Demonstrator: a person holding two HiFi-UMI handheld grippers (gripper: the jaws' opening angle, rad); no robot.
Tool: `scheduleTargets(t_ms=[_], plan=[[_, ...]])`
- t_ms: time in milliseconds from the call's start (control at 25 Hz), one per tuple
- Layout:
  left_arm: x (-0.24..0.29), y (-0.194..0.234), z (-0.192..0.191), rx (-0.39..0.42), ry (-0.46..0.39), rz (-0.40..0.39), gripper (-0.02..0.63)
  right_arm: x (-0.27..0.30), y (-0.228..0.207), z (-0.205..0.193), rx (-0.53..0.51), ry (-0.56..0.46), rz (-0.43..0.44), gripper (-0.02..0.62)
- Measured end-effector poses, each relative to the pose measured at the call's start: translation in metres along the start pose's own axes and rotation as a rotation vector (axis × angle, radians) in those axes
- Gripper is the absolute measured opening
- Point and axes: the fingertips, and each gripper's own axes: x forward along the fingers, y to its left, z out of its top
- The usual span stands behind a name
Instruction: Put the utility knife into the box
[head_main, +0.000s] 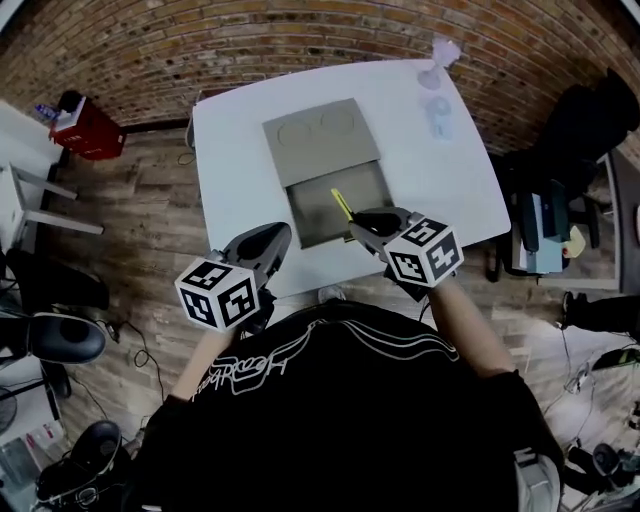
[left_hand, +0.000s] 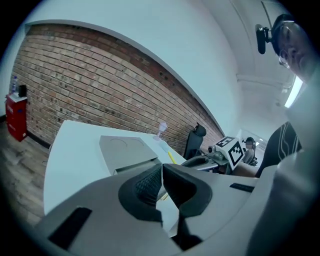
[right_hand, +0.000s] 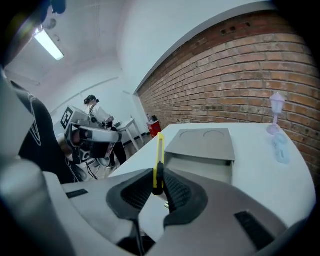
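A yellow utility knife (head_main: 342, 204) stands up between the pads of my right gripper (head_main: 362, 228), which is shut on its dark lower end. In the right gripper view the knife (right_hand: 159, 160) points up and away from the jaws. It hangs over the near right part of the open grey box (head_main: 318, 218), whose flat lid (head_main: 322, 140) lies behind on the white table (head_main: 430, 190). My left gripper (head_main: 272, 240) hovers at the table's front edge, left of the box. Its jaws are together with nothing between them (left_hand: 161, 182).
A clear plastic goblet (head_main: 441, 54) and a clear wrapped item (head_main: 437, 115) stand at the table's far right. A red box (head_main: 88, 128) sits on the floor at the left by the brick wall. Dark chairs (head_main: 560, 200) crowd the right side.
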Motion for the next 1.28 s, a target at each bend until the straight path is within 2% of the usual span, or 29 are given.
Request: scheduleTargets(t_ms=[240, 480, 800, 1000, 1280], plan=[[-0.005, 0.020, 0.005, -0.055, -0.064, 0.098, 0.035, 0.033, -0.022, -0.012, -0.173, 0.131, -0.002, 0.066], [-0.009, 0.037, 0.002, -0.097, -0.110, 0.163, 0.034, 0.061, -0.035, -0.025, -0.274, 0.241, 0.020, 0.066], [-0.009, 0.051, -0.015, -0.159, -0.133, 0.211, 0.035, 0.091, -0.055, -0.043, -0.395, 0.391, 0.014, 0.066], [-0.012, 0.058, -0.027, -0.195, -0.143, 0.231, 0.035, 0.103, -0.063, -0.055, -0.420, 0.466, -0.002, 0.067], [-0.019, 0.063, -0.032, -0.219, -0.151, 0.245, 0.035, 0.112, -0.065, -0.061, -0.441, 0.501, 0.003, 0.067]])
